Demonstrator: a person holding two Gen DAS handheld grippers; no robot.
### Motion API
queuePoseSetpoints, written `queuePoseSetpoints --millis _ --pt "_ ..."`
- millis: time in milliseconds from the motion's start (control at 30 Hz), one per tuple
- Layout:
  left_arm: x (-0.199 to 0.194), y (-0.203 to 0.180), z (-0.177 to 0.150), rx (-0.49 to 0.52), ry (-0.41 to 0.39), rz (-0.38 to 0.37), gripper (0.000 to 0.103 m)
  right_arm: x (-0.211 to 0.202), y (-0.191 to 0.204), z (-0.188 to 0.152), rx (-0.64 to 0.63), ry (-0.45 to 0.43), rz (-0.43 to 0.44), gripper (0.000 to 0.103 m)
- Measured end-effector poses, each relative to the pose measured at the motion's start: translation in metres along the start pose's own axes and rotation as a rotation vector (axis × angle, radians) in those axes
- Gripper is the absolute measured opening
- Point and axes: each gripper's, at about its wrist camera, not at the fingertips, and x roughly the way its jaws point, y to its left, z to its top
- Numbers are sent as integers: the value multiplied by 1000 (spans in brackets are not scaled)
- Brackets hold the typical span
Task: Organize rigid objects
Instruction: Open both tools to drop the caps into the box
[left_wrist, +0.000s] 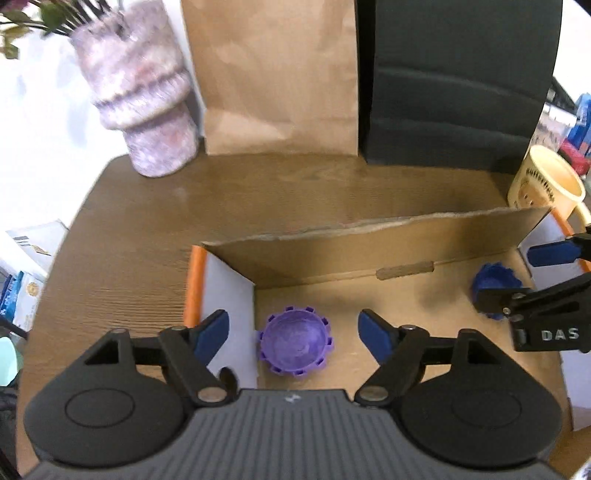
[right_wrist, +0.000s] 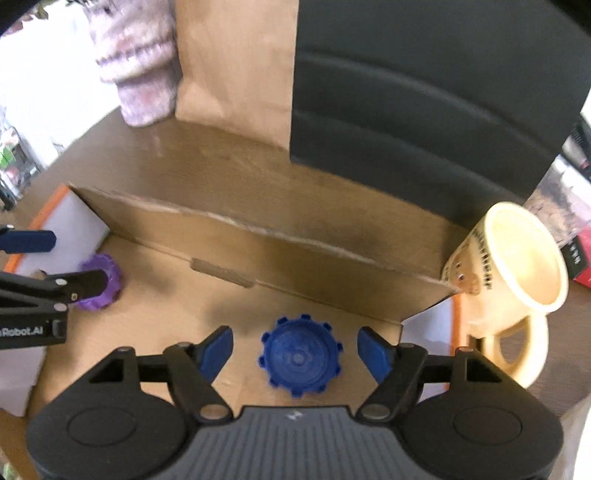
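Observation:
A purple toothed cap (left_wrist: 294, 345) lies hollow side up on the floor of an open cardboard box (left_wrist: 369, 240), close to its left wall. My left gripper (left_wrist: 293, 332) stands open over it, a blue pad on each side and neither touching. A dark blue toothed cap (right_wrist: 300, 363) lies on the same box floor (right_wrist: 207, 314) near the right wall. My right gripper (right_wrist: 295, 345) is open around it, pads apart from it. Each gripper also shows in the other's view: the right gripper (left_wrist: 517, 277) at the blue cap (left_wrist: 493, 277), the left gripper (right_wrist: 62, 262) at the purple cap (right_wrist: 105, 277).
The box rests on a brown wooden table (left_wrist: 147, 221). Behind it stand a mottled pink vase (left_wrist: 144, 99) with flowers, a brown paper bag (left_wrist: 273, 74) and a black corrugated box (left_wrist: 454, 81). A cream mug (right_wrist: 517, 269) stands just outside the box's right wall.

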Motion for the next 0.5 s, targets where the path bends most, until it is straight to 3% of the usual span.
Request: queuePoseSetpoints --millis 133,233,333,500 --pt "-49 2 -5 -1 -80 29 83 -59 7 -5 -18 -91 -14 81" --pt "-99 2 -14 -17 -174 17 91 -111 14 -15 -26 -184 -20 84" --pt "-156 -2 -30 -33 -312 17 96 -164 24 -34 -37 -320 -26 89" --pt "-236 -12 -78 -7 -612 22 103 -234 46 -90 -57 -596 -60 99"
